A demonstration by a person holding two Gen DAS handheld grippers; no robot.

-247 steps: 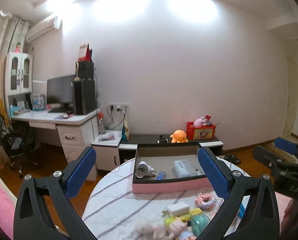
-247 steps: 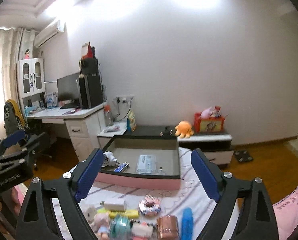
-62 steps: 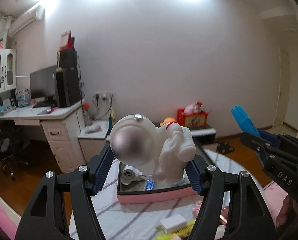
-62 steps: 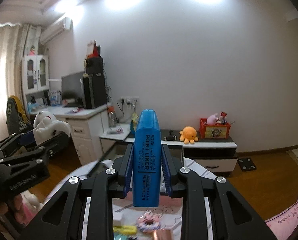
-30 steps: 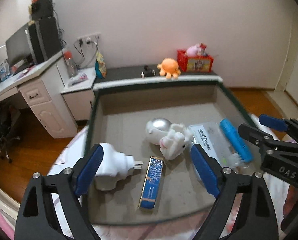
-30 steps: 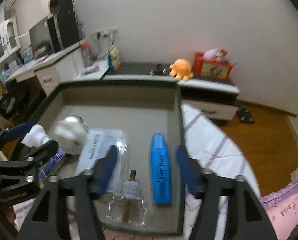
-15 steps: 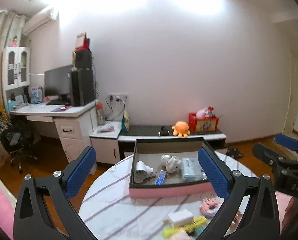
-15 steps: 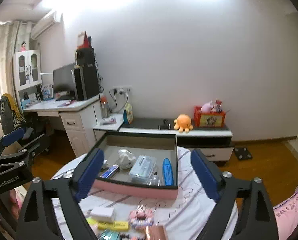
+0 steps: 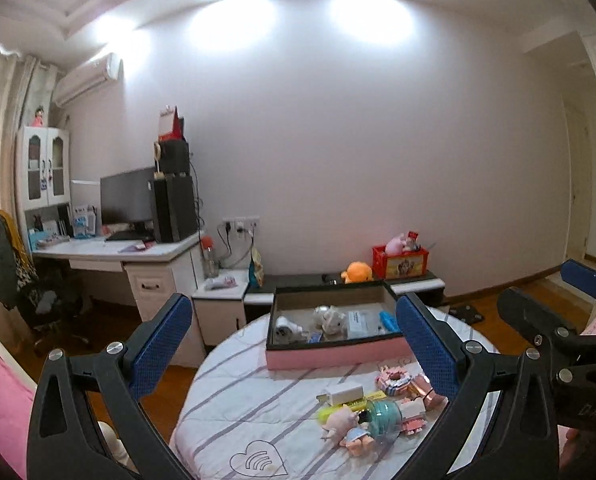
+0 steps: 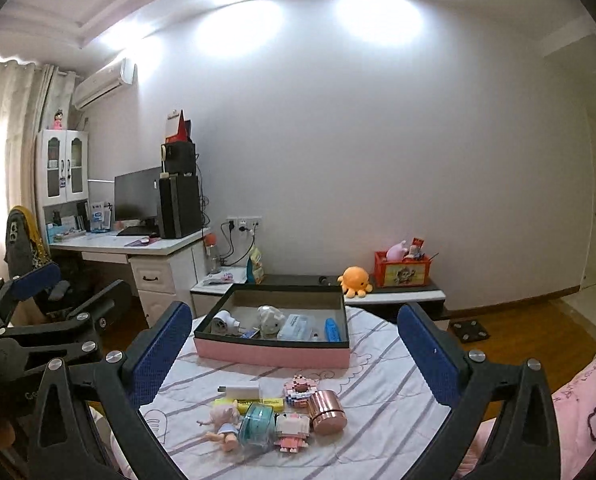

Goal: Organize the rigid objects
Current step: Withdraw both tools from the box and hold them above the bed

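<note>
Well, both tongs (left (image 9: 293, 344), right (image 10: 295, 354)) gape above table edge (image 10: 382, 456).

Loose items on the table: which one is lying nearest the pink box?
The white charger block; it lies ahead of the yellow highlighter, pink brick donut and copper can.

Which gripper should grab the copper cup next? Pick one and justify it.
Right. The copper cup lies at the right end of the pile, nearer the right gripper. From the left gripper, its right finger partly hides the cup. Both jaws are open and empty.
</note>
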